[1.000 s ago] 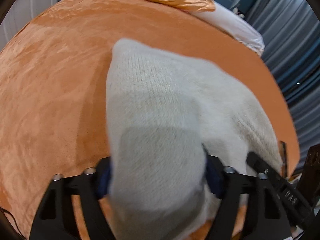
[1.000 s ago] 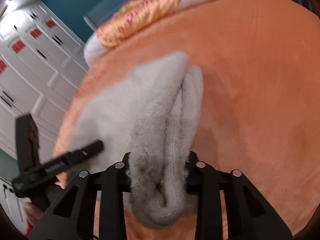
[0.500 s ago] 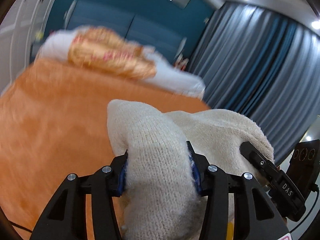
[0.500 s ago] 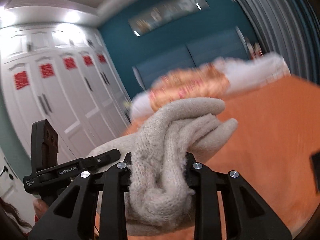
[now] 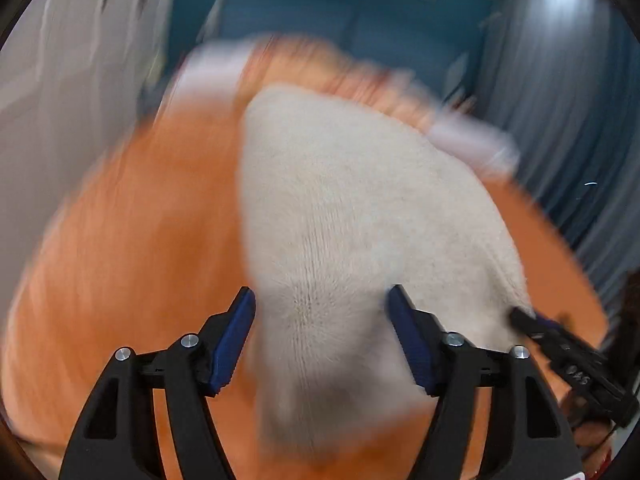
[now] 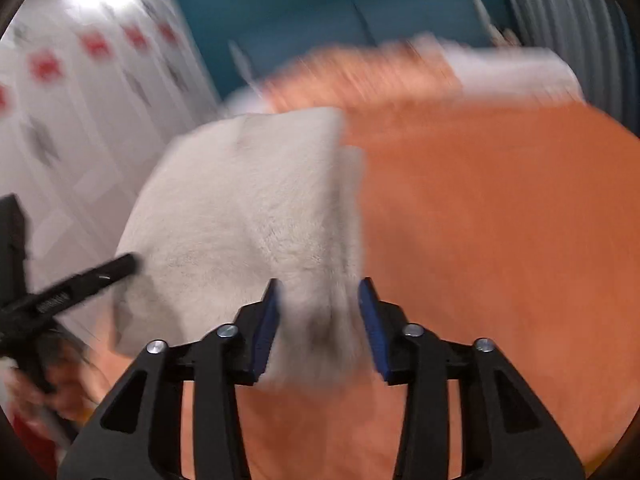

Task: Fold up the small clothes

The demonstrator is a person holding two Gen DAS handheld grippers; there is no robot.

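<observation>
Cream knitted garment [image 5: 360,216] lay draped over the orange bed cover [image 5: 132,248], near edge bunched between both tongs. Left tongs [image 5: 320,332] were spreading, pads [image 5: 234,340] clear of the knit; right tongs [image 6: 318,320] were also opening, fabric loose between them. Frames blurred, so fold edges were hard to read. Judged: a release step. Best done low over the bed cover, both sides freed together, tongs drawn straight back so the fold isn't dragged open

Bed, orange cover [image 6: 500,220]. Cream knit garment [image 5: 360,200] near front edge; pillows [image 6: 512,68] at far edge.
</observation>
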